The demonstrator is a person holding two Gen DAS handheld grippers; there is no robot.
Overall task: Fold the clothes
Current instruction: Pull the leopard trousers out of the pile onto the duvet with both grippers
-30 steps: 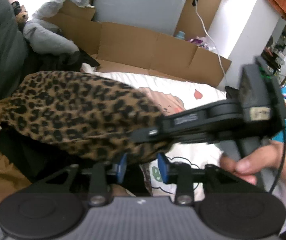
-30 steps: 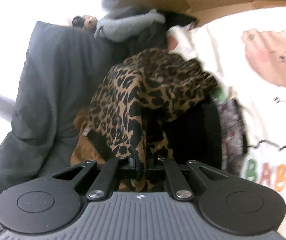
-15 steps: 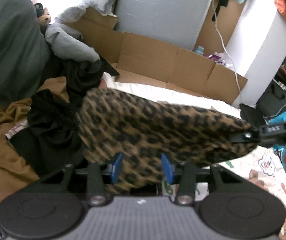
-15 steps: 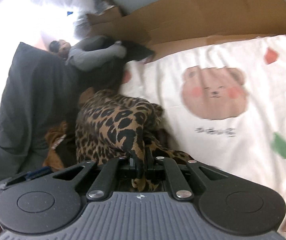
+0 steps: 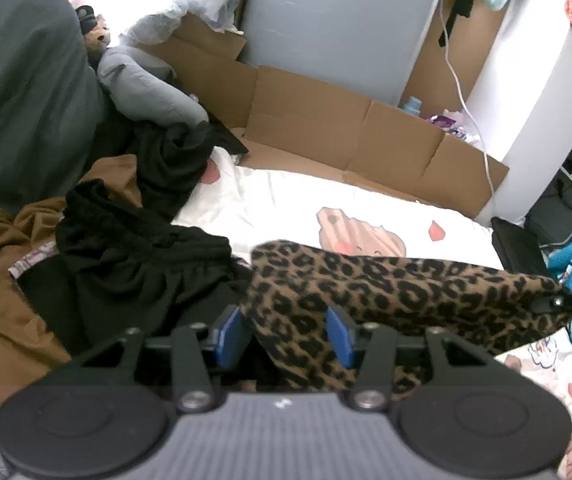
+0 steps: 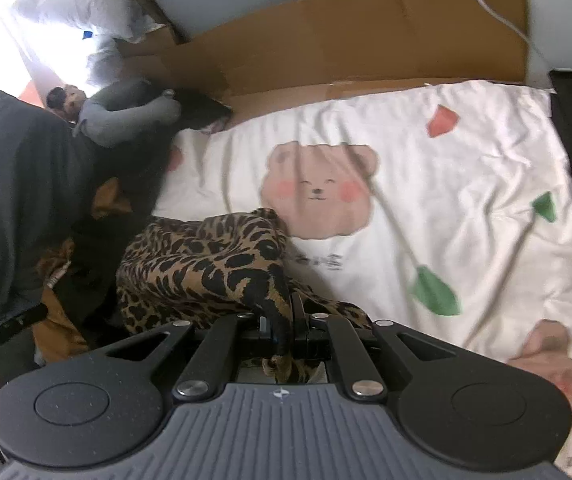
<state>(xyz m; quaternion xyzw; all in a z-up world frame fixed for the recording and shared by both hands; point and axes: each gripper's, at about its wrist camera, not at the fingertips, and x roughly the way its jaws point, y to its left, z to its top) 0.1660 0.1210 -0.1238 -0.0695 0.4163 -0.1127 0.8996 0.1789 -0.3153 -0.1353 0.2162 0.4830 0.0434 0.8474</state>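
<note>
Right claw (image 6: 281, 330) pinching leopard garment (image 6: 213, 264) edge.

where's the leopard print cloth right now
The leopard print cloth hangs above the white bear blanket, right of the black clothes. The right gripper pinches one end; the other end lies between the open left gripper fingers.

Both wrist views face the leopard garment (image 5: 386, 292) closely.
</note>
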